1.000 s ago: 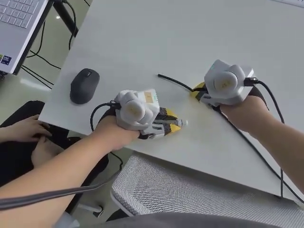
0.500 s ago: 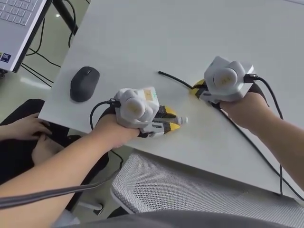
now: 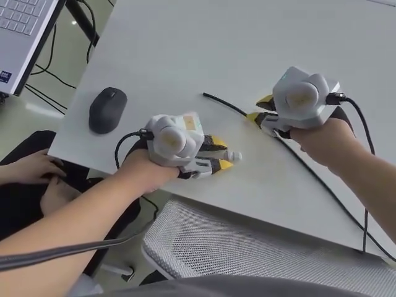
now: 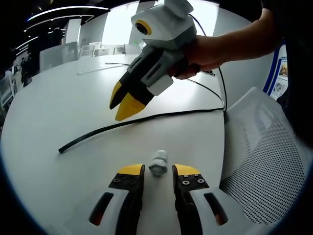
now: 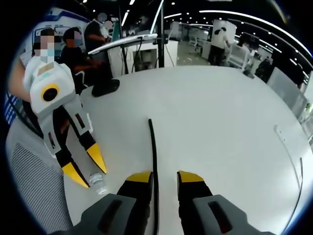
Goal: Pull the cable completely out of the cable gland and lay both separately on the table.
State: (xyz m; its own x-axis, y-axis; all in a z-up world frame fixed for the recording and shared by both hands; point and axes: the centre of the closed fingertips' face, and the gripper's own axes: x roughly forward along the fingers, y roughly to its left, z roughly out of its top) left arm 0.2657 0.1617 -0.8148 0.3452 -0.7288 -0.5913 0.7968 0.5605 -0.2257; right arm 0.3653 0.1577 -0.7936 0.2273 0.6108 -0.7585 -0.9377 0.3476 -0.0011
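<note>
A small white cable gland lies on the white table, just ahead of my left gripper and level with its tips. That gripper is open and its yellow pads do not press the gland. In the head view the gland pokes out past the left gripper. The black cable lies free on the table, apart from the gland. My right gripper is open and hangs a little above the cable, which runs between its jaws without being pinched.
A black mouse sits near the table's left edge, and a laptop stands beyond it. A mesh chair is below the near edge. Another person's hands rest at the left. The right gripper's own lead trails across the table.
My right gripper has risen off the table and drawn back to the right, away from the cable. The left gripper has stayed by the gland.
</note>
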